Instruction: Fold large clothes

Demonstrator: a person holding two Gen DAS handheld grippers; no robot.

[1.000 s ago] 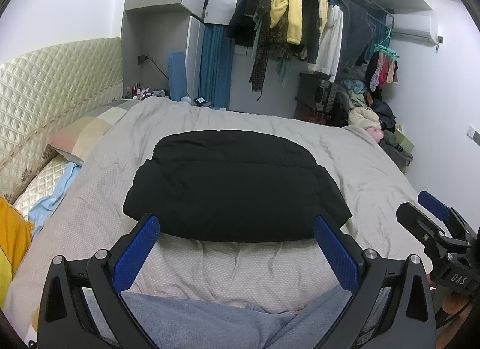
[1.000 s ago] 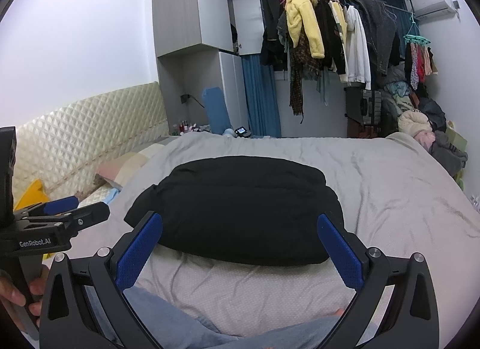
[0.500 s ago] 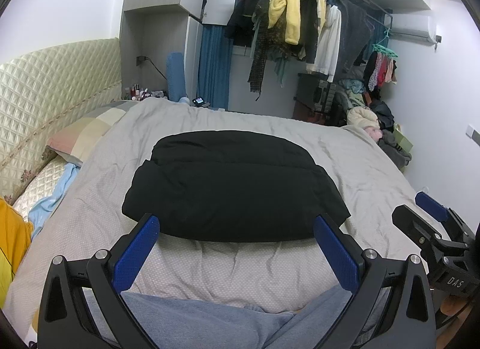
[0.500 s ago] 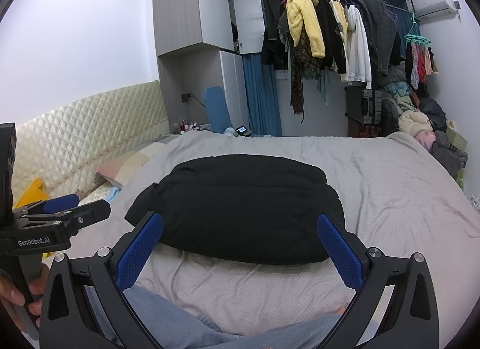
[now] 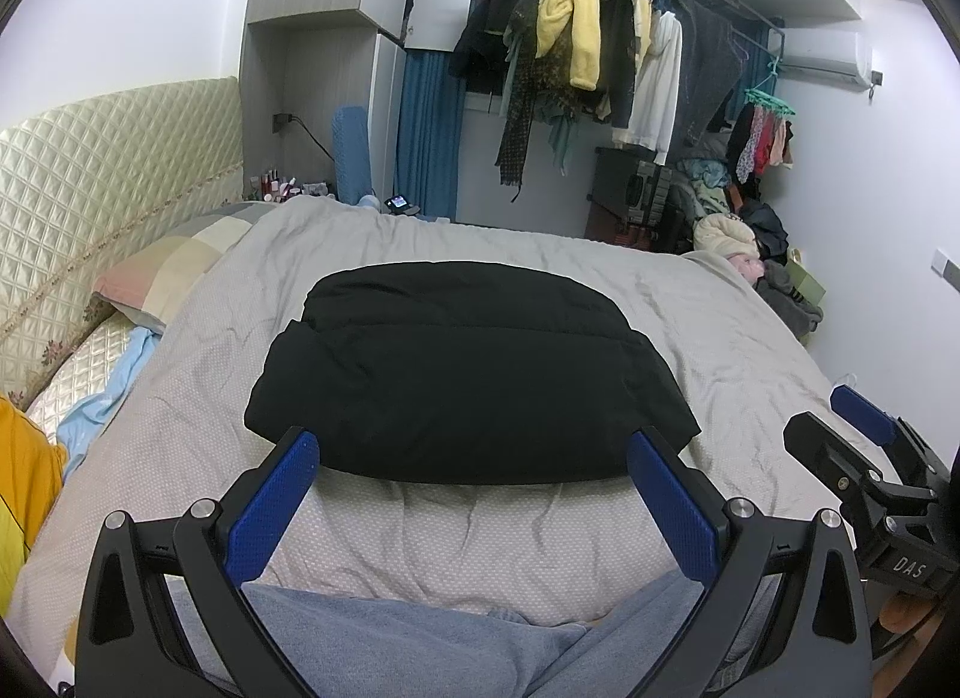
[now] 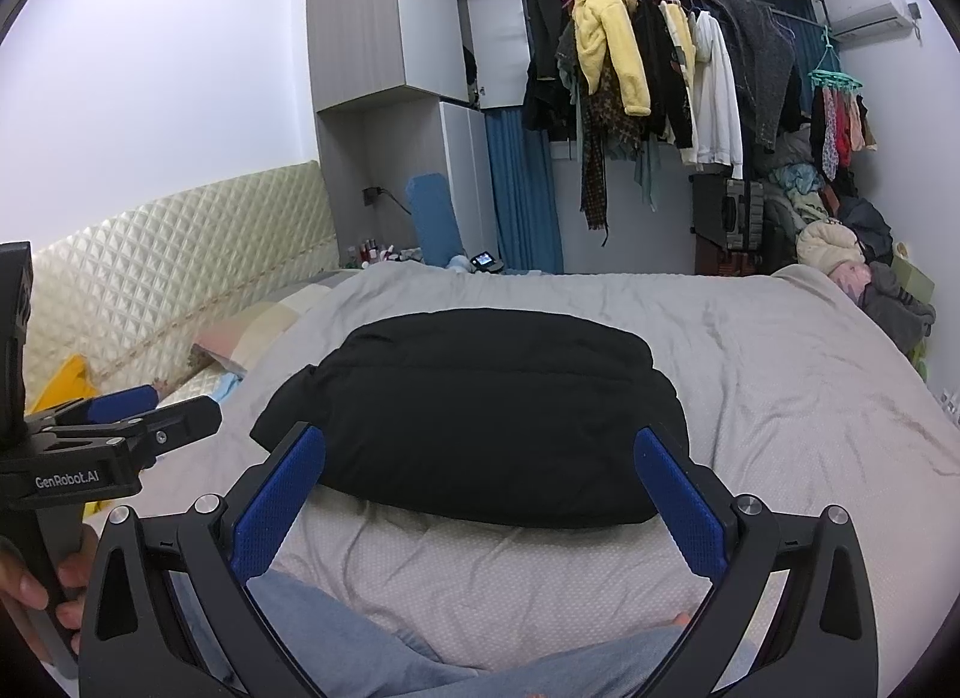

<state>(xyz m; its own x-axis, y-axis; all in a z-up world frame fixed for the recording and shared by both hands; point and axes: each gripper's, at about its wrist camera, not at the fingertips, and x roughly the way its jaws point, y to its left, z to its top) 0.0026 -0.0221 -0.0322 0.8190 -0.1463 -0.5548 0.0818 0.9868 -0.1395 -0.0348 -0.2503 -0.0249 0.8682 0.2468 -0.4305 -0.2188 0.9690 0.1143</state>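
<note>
I held my left gripper (image 5: 471,509) & right gripper (image 6: 480,509) both wide open w/ nothing in them, side by side above my lap, the folded black coat (image 5: 462,380) lying just ahead, untouched, mid-bed on the grey cover (image 5: 738,332).

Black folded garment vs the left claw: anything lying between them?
Nothing: only bare grey bedcover separates the black folded garment from the open left claw. The left wrist view shows it.
</note>
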